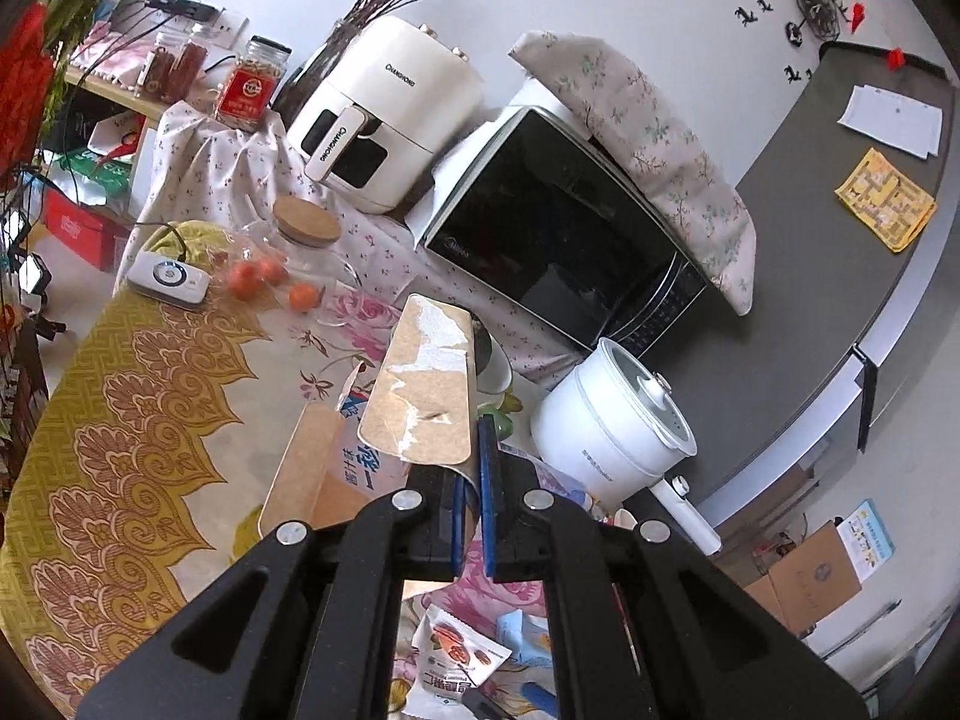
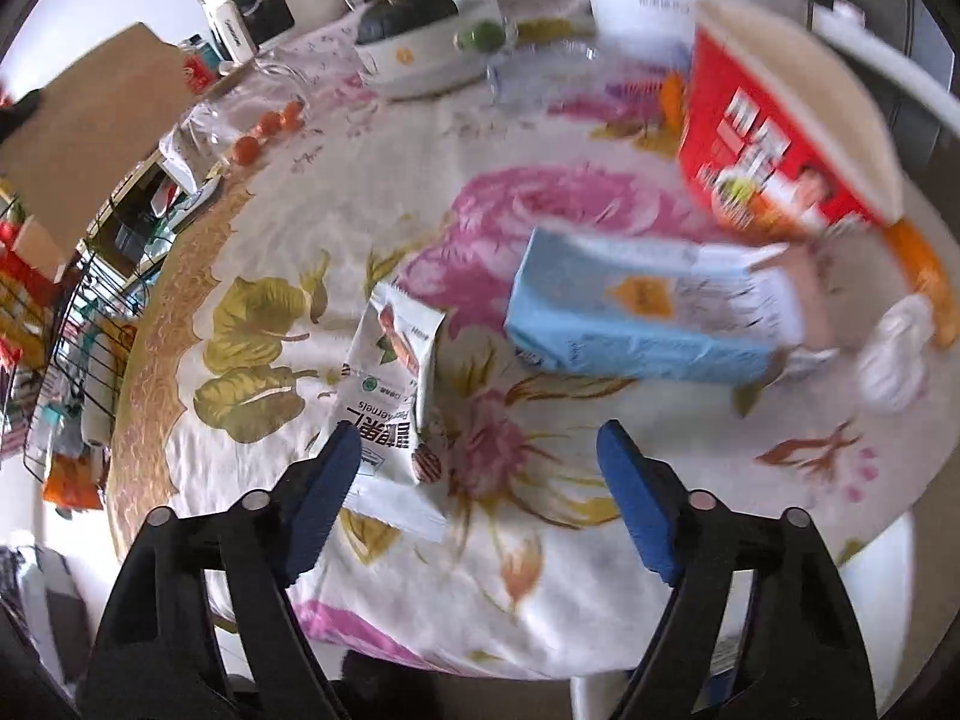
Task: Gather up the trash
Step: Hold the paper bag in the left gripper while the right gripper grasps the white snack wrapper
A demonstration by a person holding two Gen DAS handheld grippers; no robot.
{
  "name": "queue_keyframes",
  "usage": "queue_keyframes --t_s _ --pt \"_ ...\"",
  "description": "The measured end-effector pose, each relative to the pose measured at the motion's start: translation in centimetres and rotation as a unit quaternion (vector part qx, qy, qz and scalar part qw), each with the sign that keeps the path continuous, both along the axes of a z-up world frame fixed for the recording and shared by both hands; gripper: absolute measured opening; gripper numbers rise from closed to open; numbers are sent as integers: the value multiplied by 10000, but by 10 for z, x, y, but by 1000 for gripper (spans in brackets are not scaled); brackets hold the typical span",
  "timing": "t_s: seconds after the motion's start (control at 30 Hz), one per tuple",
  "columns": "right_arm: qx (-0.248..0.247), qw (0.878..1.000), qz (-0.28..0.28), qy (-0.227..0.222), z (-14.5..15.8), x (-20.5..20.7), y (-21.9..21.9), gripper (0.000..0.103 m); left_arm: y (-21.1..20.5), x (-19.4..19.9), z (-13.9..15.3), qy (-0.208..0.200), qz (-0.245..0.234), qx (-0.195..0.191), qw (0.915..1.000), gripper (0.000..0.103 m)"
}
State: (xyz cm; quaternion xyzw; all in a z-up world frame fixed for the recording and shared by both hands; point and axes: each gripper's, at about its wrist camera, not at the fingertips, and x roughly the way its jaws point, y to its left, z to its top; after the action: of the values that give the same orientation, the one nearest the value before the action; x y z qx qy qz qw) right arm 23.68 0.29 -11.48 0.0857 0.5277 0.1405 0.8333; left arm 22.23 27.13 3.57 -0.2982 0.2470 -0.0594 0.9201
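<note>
My left gripper (image 1: 474,468) is shut on the flap of an opened cardboard box (image 1: 420,384), held up above the floral table; the same box shows as a brown panel in the right wrist view (image 2: 90,138). My right gripper (image 2: 480,450) is open and empty, low over the table (image 2: 540,600). Just ahead of its left finger lies a white nut snack packet (image 2: 393,384), also visible in the left wrist view (image 1: 456,654). A light blue carton (image 2: 636,312) lies on its side further ahead. A red box (image 2: 774,144) stands tilted behind it.
A white tissue wad (image 2: 894,354) and orange wrappers (image 2: 924,276) lie at right. A bowl with a dark squash (image 2: 420,30) stands at the back. A white cooker (image 1: 618,420), microwave (image 1: 564,240), air fryer (image 1: 390,114), glass jar (image 1: 300,246) and small tomatoes (image 1: 258,279) stand around.
</note>
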Motion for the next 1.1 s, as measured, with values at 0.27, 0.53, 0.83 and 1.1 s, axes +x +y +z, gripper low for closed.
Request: queue_keyframes --t_s 0.27,0.53,0.83,1.1 --pt "-26 10000 52 -47 -3 8 21 48 3 -1 0 14 9 -21 10000 4" --pt "35 9998 46 -180 -2 13 19 14 -2 -2 1 -22 4 105 9999 4" --pt "-211 9974 -102 -676 20 10 10 13 -7 -4 3 -40 -32 155 9999 4" --pt "-522 9901 -444 -1228 54 1 -19 13 -22 -5 7 -173 -171 263 9994 4"
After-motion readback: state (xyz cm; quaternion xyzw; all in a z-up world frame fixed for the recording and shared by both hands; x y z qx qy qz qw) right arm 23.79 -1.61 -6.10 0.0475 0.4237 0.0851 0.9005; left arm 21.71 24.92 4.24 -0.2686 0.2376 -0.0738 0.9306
